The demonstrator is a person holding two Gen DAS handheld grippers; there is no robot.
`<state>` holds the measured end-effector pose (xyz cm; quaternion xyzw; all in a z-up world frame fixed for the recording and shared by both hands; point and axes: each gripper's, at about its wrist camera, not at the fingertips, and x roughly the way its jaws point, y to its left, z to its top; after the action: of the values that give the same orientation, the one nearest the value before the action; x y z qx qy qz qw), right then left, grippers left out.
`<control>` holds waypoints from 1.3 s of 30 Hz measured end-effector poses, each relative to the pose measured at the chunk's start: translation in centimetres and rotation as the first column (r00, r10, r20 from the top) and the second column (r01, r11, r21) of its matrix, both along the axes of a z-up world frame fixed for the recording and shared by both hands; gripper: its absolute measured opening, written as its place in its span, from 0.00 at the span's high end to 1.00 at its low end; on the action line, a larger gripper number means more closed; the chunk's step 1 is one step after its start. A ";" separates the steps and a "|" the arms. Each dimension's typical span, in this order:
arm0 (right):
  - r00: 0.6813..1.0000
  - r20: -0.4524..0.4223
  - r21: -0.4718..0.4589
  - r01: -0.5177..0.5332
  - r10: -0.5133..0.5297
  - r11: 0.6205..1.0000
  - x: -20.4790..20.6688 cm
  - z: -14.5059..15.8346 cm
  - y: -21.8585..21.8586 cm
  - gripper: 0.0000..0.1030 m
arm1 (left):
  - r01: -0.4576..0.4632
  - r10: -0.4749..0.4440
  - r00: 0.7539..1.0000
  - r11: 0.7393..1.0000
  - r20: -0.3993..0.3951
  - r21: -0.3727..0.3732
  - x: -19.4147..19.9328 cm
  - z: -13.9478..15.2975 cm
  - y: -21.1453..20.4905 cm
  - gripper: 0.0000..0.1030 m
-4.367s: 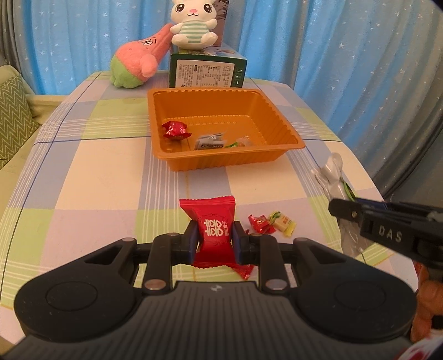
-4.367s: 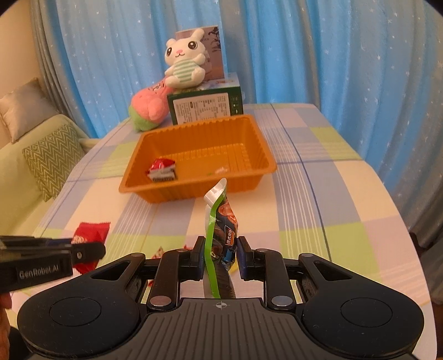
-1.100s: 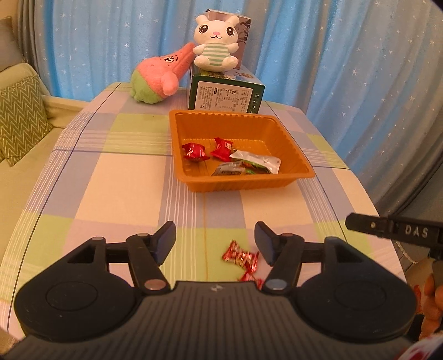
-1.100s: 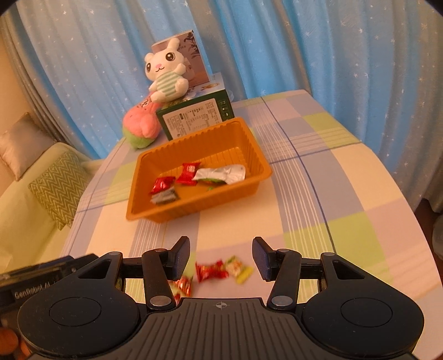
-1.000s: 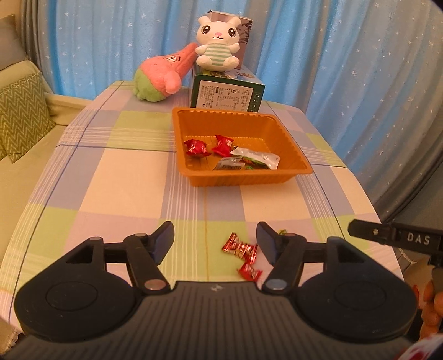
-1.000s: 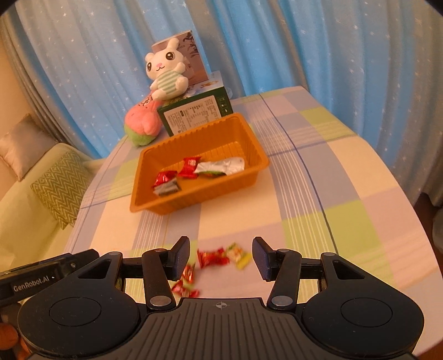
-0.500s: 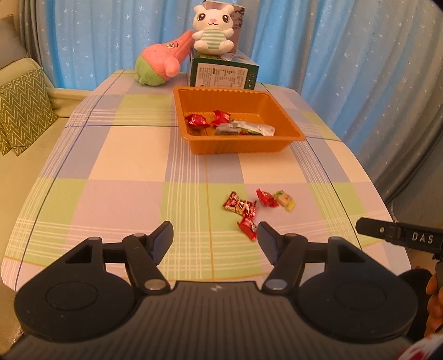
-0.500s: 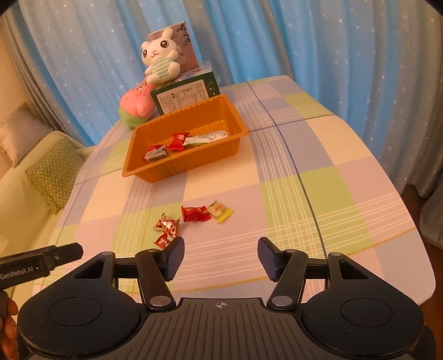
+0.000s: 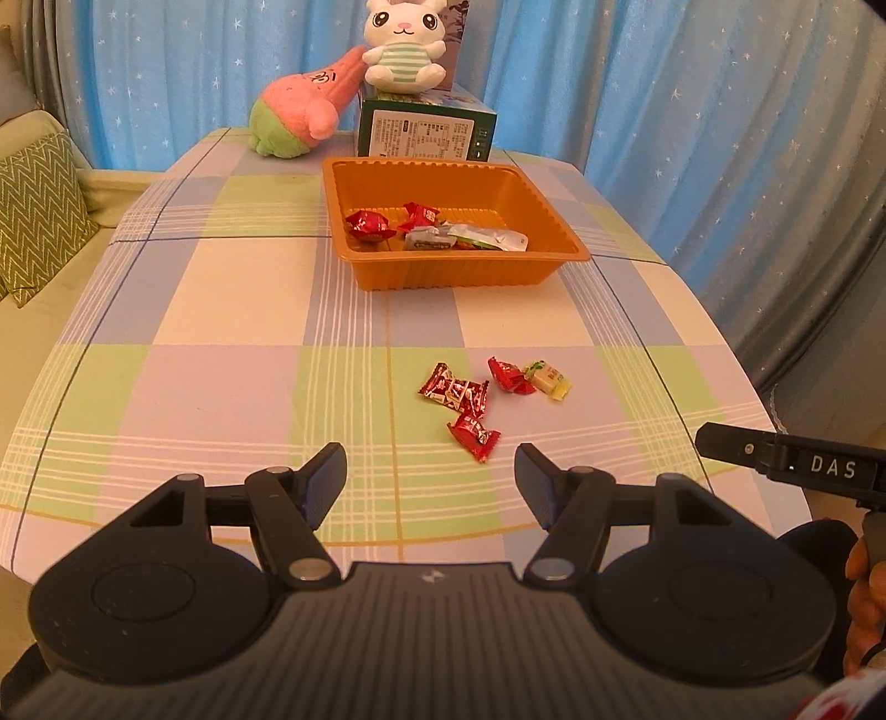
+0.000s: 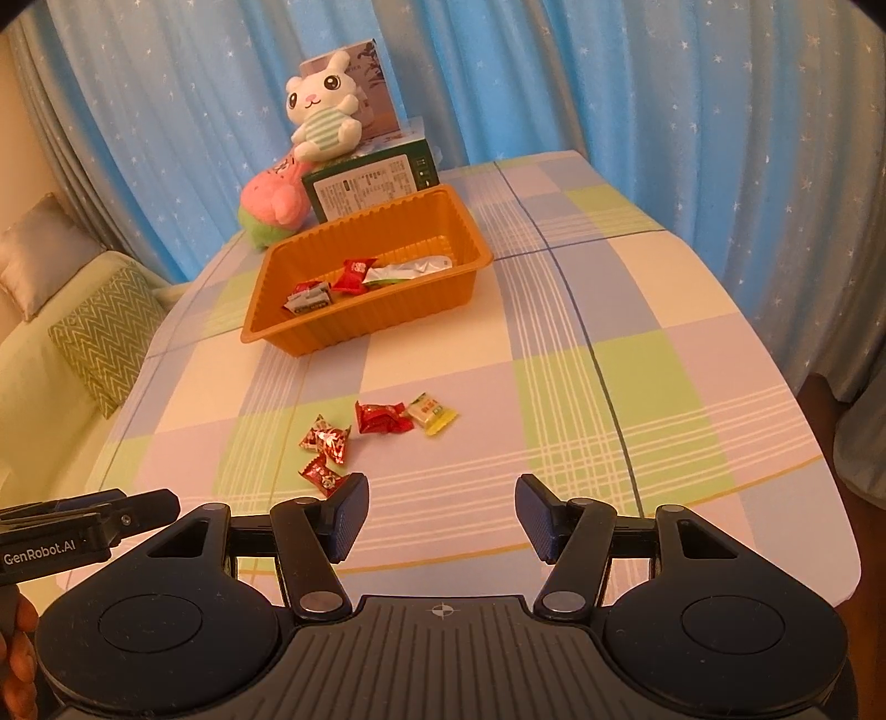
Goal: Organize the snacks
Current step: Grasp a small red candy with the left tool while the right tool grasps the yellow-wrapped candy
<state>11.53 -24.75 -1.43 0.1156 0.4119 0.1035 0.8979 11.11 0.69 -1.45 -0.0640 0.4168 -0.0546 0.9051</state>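
Note:
An orange tray stands mid-table holding red candies, a red packet and a silver-green wrapper. Several loose candies lie on the cloth in front: a red-white one, a small red one, a red one and a yellow one. My left gripper is open and empty, above the table's near edge. My right gripper is open and empty, to the right of the candies.
A green box with a white bunny plush and a pink-green plush stand behind the tray. Blue curtains hang behind. A sofa with a zigzag cushion is left. The table edge is near.
Both grippers let go of their snacks, which now lie in the tray. Both have pulled back toward the near edge, so the loose candies show farther ahead.

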 end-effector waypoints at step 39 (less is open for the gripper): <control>0.993 -0.114 -0.005 -0.020 0.019 1.000 8.8 -8.0 -0.2 0.43 | -0.011 -0.003 0.996 0.989 -0.093 -0.148 9.6 -10.7 -3.1 0.63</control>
<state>20.30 -24.99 -9.44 0.1147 0.4641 0.1042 0.8721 20.74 -2.37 -12.12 -0.1346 0.4531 -0.0805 0.8776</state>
